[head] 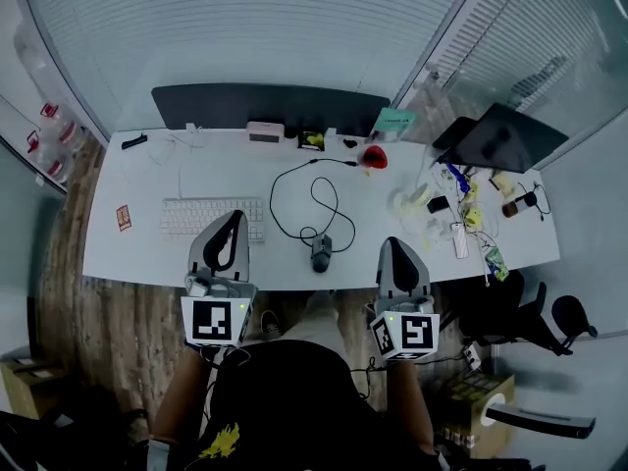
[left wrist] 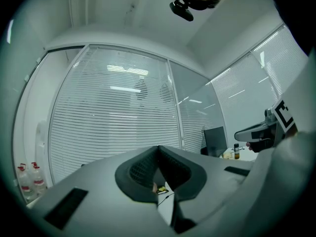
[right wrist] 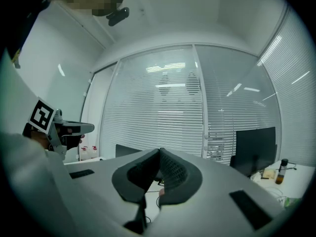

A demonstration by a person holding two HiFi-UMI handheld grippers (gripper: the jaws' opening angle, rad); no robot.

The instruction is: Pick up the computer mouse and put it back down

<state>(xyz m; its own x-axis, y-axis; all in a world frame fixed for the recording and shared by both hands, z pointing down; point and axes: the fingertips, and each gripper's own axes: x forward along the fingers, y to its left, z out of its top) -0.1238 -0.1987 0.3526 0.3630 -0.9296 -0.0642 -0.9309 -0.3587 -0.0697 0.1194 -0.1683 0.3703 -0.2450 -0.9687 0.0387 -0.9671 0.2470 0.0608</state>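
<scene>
Flagging risks from this pose: left gripper [head: 236, 219] and right gripper [head: 392, 246] both hang level above the near edge of the tabletop [head: 137, 253]. The left fingers [left wrist: 140, 174] and right fingers [right wrist: 174, 174] are pressed together with nothing between them. The mouse [head: 321, 253] lies flat on the tabletop between the two pairs of fingertips, a bit nearer the right pair and close to the near edge. That fits a mouse waiting to be lifted or one already set back down; I can't tell which. Main hazard is that edge: a sideways brush from closed fingers probably skids the mouse off toward the person's lap. Next is the cable [head: 314, 189], looped just ahead of the fingertips. Any lift likely drags the loop, and a tug could twist the mouse in a pinch or pull the plug end near the red thing [head: 374, 157] well ahead. The domed shell looks smooth, so I judge an off-centre pinch would squirt it out. The left fingertips sit over the right end of the keyboard [head: 201, 216], so a drop there hits keys. For room, there is bare tabletop between the keyboard and the mouse and directly ahead of the right fingers. The clutter [head: 461, 219] lies off to the right of the right fingers, and the monitor [head: 270, 106] is far ahead.
</scene>
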